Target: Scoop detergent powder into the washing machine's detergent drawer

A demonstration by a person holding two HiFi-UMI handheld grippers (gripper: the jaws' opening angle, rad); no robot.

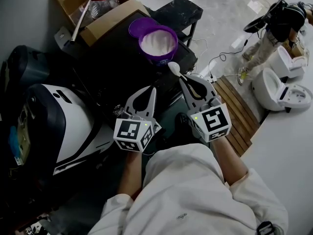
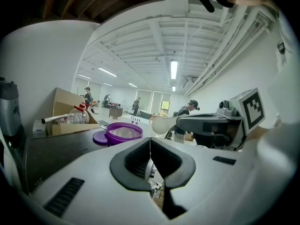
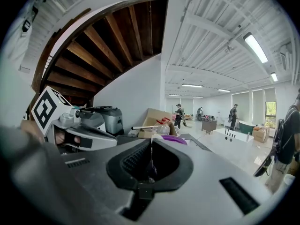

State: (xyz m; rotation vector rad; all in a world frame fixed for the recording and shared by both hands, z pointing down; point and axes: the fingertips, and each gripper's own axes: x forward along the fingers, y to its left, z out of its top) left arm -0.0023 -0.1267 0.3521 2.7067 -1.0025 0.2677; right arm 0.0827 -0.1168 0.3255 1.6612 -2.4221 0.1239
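Little of the job looked done: nothing seemed scooped yet, and no detergent drawer could be picked out in any view. A rounded, glossy white-and-black machine [image 1: 63, 126] filled the left (possibly the washer, though that was a guess), beside a dark matte tabletop [image 1: 122, 67] carrying an open cardboard box [image 1: 110, 18]. On that top stood a round purple plastic tub [image 1: 157, 60], lid off, nearly full of fine white powder [image 1: 158, 40]. The left gripper [image 1: 153, 89] had its jaws pressed together on nothing. The right gripper [image 1: 182, 78] pinched the handle of a small smooth white spoon [image 1: 174, 68], its oval bowl apparently empty, just short of the tub.
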